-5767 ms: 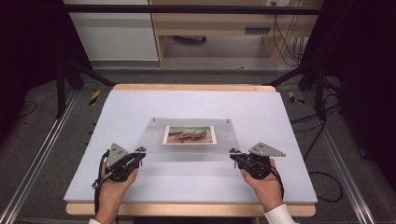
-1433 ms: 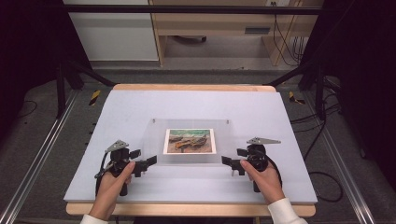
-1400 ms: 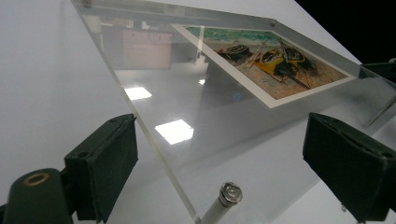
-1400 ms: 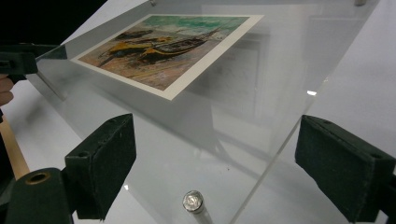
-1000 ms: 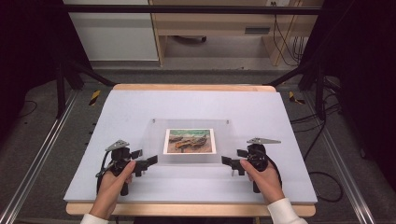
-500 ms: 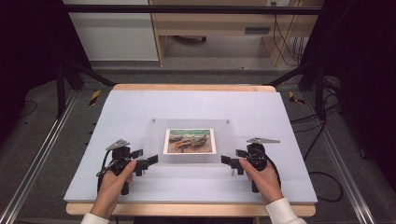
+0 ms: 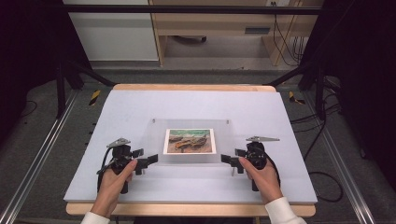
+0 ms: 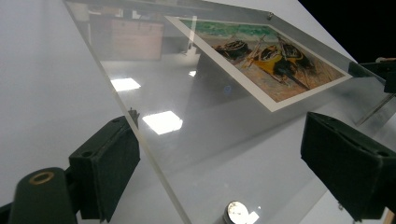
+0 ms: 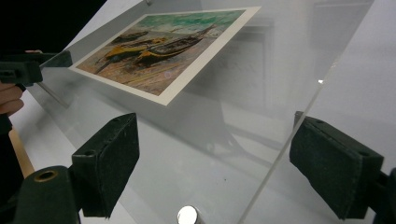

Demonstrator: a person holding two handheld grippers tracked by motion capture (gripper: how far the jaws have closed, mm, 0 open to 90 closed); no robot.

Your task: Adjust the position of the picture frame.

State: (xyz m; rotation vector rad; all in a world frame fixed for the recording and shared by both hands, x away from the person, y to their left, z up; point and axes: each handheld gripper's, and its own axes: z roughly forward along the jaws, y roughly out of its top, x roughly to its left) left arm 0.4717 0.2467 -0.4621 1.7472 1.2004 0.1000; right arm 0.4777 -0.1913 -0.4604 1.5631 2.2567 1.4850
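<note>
A clear acrylic frame (image 7: 189, 140) with a boat picture (image 7: 189, 141) sandwiched in it lies mid-table, its near edge lifted off the grey mat (image 7: 140, 107). The left gripper (image 7: 148, 162) sits at the frame's near left corner, jaws spread wide with the pane's edge running between them, not pinched. The right gripper (image 7: 227, 159) mirrors it at the near right corner, equally wide. A silver standoff (image 8: 236, 213) shows at each corner. Beyond the table stand a wooden desk (image 7: 219, 23) and trailing cables (image 7: 285, 42).

Looks like a lab/recording rig: white-topped table (image 7: 140, 107) mid-frame w/ black frame bars (image 7: 187, 8) along top, floor rails (image 7: 37, 154) at left, loose cables (image 7: 322, 135) at right.
</note>
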